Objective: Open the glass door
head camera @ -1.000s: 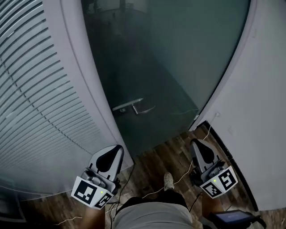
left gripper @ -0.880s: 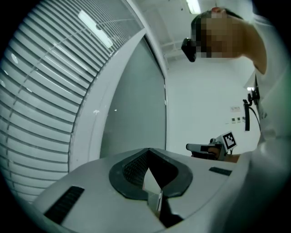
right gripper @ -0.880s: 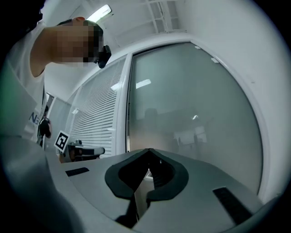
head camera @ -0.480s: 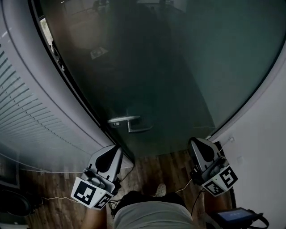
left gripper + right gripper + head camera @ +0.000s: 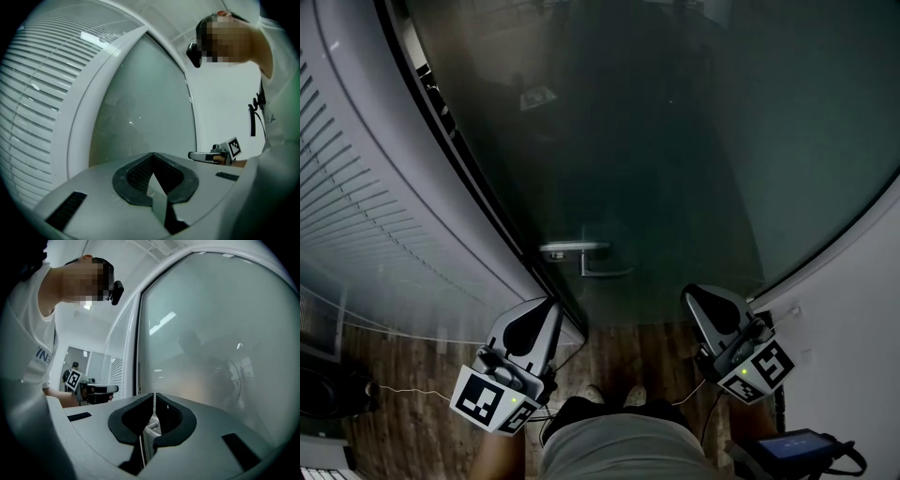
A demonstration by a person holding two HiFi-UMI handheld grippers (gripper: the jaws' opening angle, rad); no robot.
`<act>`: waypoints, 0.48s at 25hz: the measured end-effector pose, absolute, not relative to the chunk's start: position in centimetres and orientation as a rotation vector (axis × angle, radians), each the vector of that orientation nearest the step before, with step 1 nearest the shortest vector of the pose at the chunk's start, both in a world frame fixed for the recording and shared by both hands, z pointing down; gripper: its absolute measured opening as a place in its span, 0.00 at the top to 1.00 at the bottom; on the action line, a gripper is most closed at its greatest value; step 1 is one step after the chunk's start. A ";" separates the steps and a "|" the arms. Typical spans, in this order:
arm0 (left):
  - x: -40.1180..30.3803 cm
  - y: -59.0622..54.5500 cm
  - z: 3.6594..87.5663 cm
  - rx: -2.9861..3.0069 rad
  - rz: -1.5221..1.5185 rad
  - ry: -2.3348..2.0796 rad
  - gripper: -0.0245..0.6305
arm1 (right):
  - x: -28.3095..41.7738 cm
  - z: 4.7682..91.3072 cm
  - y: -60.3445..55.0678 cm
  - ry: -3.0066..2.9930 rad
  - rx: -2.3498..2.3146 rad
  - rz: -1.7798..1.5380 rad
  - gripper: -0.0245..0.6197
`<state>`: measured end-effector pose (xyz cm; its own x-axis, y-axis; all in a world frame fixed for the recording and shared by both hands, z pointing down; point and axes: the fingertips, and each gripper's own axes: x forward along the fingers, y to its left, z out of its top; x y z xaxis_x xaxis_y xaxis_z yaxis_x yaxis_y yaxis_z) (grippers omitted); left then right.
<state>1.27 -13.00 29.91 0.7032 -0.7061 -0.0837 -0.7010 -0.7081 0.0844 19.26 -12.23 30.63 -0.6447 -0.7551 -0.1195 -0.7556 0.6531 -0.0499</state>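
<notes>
Both your left gripper (image 5: 542, 315) and right gripper (image 5: 697, 300) are closed, empty, short of the dark tinted glass door (image 5: 694, 141), its silver lever handle (image 5: 576, 250) ahead between them.

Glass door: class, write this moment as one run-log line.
glass door: ahead | handle: untouched | left gripper: shut, empty | right gripper: shut, empty

Wood-plank floor (image 5: 403, 422), white slatted blinds (image 5: 337, 216) at left, pale wall (image 5: 862, 309) right, seemingly dim light

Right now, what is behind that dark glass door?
Through the dark tinted glass door only dim blurred shapes of a room show; the tint hides what they are.
</notes>
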 end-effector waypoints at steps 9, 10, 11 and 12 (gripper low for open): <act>-4.3 -13.6 32.0 2.831 -0.229 -1.155 0.96 | 12.1 36.5 -15.2 3.065 -1.329 0.133 0.80; -4.7 -13.7 32.0 2.825 -0.230 -1.154 0.96 | 11.8 37.3 -15.9 3.111 -1.361 0.162 0.80; -5.1 -13.7 32.0 2.817 -0.229 -1.155 0.96 | 11.7 38.2 -16.7 3.159 -1.394 0.193 0.80; -5.3 -13.5 32.0 2.807 -0.229 -1.154 0.96 | 11.6 39.1 -17.5 3.208 -1.422 0.224 0.80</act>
<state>-5.30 -13.54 31.99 0.7017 -0.7052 -0.1013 -0.6906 -0.7082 0.1469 11.63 -17.48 39.05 -0.6148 -0.7357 0.2841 -0.6891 0.6763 0.2601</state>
